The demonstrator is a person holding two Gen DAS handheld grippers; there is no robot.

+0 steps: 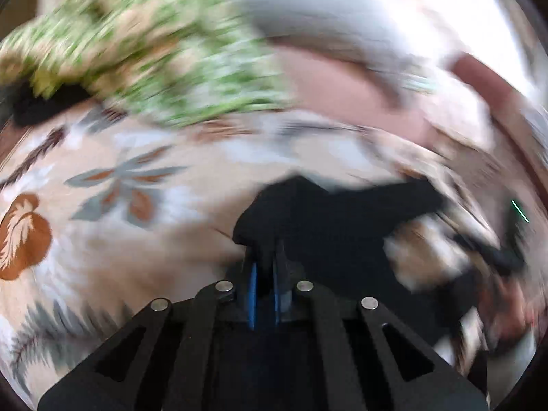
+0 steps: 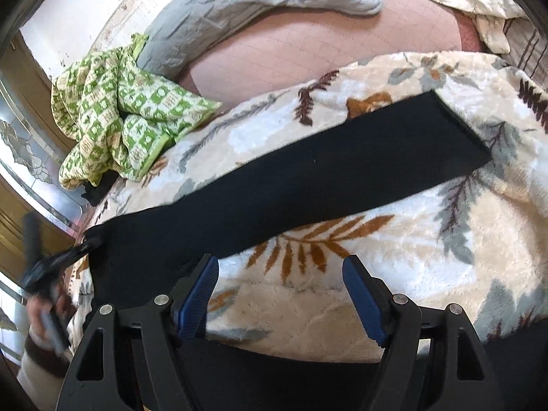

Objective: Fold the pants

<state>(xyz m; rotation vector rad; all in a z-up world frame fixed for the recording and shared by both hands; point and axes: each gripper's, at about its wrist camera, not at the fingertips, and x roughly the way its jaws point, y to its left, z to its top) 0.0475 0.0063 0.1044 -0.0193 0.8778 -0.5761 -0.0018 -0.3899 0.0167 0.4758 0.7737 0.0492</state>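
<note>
The pants (image 2: 308, 174) lay as a long black strip across the blanket (image 2: 445, 274), hem at the far end, waist end near the left gripper (image 1: 265, 257). That gripper's jaws were pinched on black cloth — the view was blurred. The right gripper (image 2: 281, 294) hovered over the blanket, jaws wide apart, holding nothing. To fold well, the right one probably ought to take the waist's other corner first — then both carry it evenly toward the hem.
</note>
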